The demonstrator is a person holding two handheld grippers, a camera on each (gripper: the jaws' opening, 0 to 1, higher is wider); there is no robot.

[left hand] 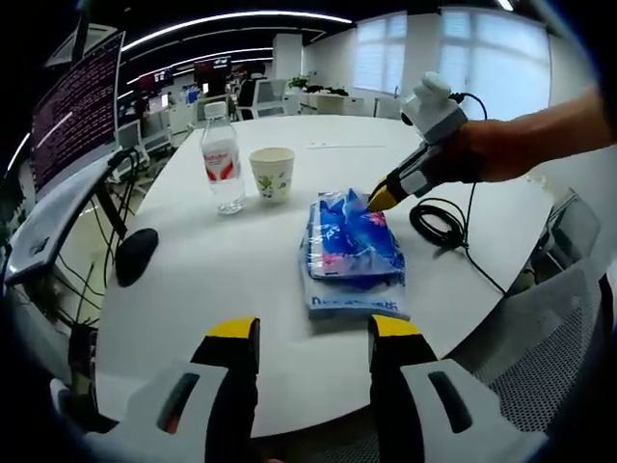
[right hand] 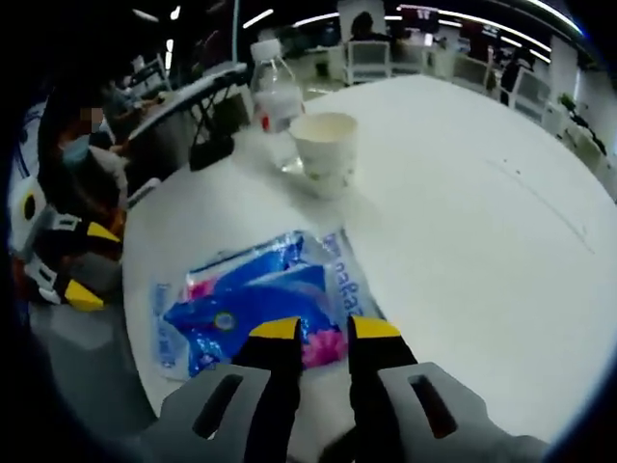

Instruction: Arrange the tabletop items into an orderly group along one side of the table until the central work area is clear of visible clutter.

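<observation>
A blue and pink tissue pack (left hand: 352, 253) lies near the table's front edge; in the right gripper view the tissue pack (right hand: 253, 307) sits just ahead of the jaws. My right gripper (right hand: 323, 333) has its yellow tips close together on the pack's near end. From the left gripper view, that right gripper (left hand: 382, 200) comes in from the right and pinches the pack's far end. My left gripper (left hand: 313, 333) stands open just short of the pack, holding nothing. A water bottle (left hand: 222, 159) and a paper cup (left hand: 273, 174) stand side by side farther back.
A black mouse (left hand: 137, 256) lies at the left edge of the white round table (left hand: 241, 318). A coiled black cable (left hand: 439, 227) lies right of the pack. Monitors (left hand: 77, 116) stand to the left and a mesh chair (left hand: 569, 318) to the right. The left gripper (right hand: 90, 262) hangs off the table's edge.
</observation>
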